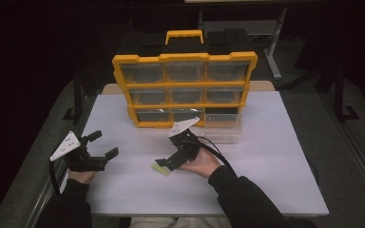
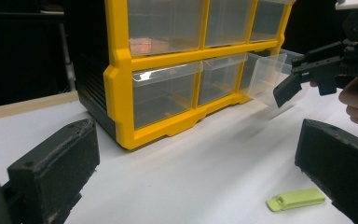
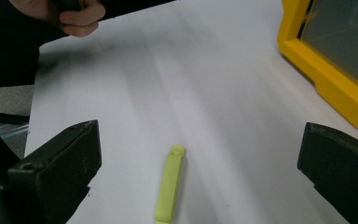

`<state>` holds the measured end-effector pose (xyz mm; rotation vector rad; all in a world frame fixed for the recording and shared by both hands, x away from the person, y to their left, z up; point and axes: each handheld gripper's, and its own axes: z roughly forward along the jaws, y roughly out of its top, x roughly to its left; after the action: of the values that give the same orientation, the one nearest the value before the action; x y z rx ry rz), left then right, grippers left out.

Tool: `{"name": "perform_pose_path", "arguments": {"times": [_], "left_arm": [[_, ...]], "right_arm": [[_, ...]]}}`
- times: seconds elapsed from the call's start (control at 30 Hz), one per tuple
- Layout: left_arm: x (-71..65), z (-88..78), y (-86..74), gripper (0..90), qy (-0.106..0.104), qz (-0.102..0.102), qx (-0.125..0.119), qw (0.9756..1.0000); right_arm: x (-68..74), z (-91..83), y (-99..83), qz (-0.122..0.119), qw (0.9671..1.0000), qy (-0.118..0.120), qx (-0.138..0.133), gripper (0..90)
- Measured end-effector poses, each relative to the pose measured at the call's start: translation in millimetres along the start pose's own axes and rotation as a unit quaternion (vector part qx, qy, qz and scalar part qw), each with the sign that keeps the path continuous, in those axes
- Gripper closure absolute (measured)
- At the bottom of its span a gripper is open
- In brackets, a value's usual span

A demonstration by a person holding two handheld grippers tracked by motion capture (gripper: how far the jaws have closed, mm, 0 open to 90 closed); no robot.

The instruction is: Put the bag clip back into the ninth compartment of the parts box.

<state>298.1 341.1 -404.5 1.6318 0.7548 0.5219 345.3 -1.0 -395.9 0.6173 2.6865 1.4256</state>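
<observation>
Black sleeves enter from the bottom of the high view, each hand carrying a tool over the white counter (image 1: 266, 156). The left hand-held gripper (image 1: 105, 143) sits near the counter's left edge, its jaws spread wide with nothing between them; in the left gripper view those jaws frame bare counter and the cabinet beyond. The right hand-held gripper (image 1: 164, 163) is angled down and to the left near the middle of the counter, its jaws also wide apart and holding nothing. Just below its tips lies a small lime-green flat piece (image 1: 160, 169), resting on the counter; in the right gripper view it lies lengthwise between the two open jaws (image 3: 169, 182), touching neither, and in the left gripper view it lies just in front of the right-hand jaw (image 2: 295, 199).

Farther back stands a yellow-framed drawer cabinet (image 1: 184, 88) with three rows of clear plastic drawers and a yellow carry handle (image 1: 184, 36) on top. One clear drawer (image 1: 223, 129) at the bottom right is drawn out of the frame, sitting on the counter beside the right hand.
</observation>
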Motion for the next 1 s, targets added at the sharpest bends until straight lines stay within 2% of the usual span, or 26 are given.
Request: {"name": "perform_pose_path", "arguments": {"times": [0.5,0.87,1.0], "left_arm": [[-0.5,1.1,-0.3,0.0,0.0,0.0,0.002,1.0],[0.0,1.2,-0.4,0.0,0.0,0.001,0.004,1.0],[-0.3,1.4,-0.3,0.0,0.002,0.003,0.005,1.0]], "right_arm": [[5.3,20.3,-2.0,-0.003,0.9988,0.009,0.047,0.0],[6.4,34.1,-5.2,-0.009,0.9956,0.016,0.092,0.0],[6.5,37.5,-5.5,-0.011,0.9948,0.02,0.099,0.0]]}}
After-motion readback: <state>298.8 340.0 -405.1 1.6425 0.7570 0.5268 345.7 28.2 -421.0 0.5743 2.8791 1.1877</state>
